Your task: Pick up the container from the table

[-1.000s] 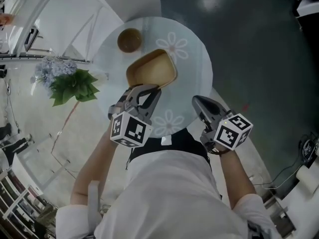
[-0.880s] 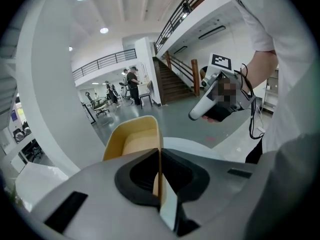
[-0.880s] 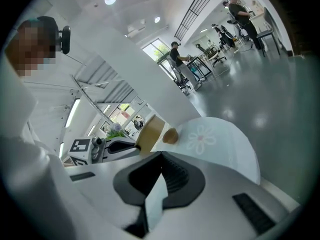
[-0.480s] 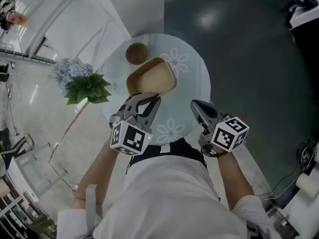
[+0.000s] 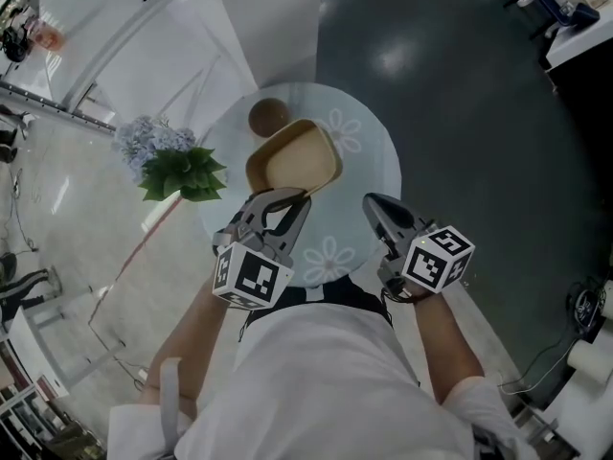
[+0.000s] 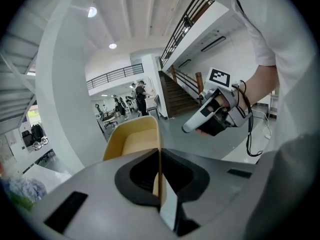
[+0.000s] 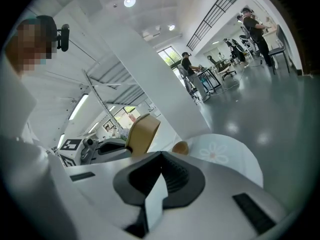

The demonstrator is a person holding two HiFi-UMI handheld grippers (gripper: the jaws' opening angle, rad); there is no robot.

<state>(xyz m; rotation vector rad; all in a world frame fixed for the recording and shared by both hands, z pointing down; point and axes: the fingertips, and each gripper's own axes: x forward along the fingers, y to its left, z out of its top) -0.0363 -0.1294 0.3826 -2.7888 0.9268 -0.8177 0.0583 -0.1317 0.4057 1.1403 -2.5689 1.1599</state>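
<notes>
The left claw (image 5: 285, 197) is clamped on the near wall of the tan container (image 5: 299, 156), pinching the thin rim so the container appears to hang tilted over the round desk (image 5: 375, 161). The right claw (image 5: 376, 209), closed on nothing, hovers alongside, clear of the lift.
</notes>
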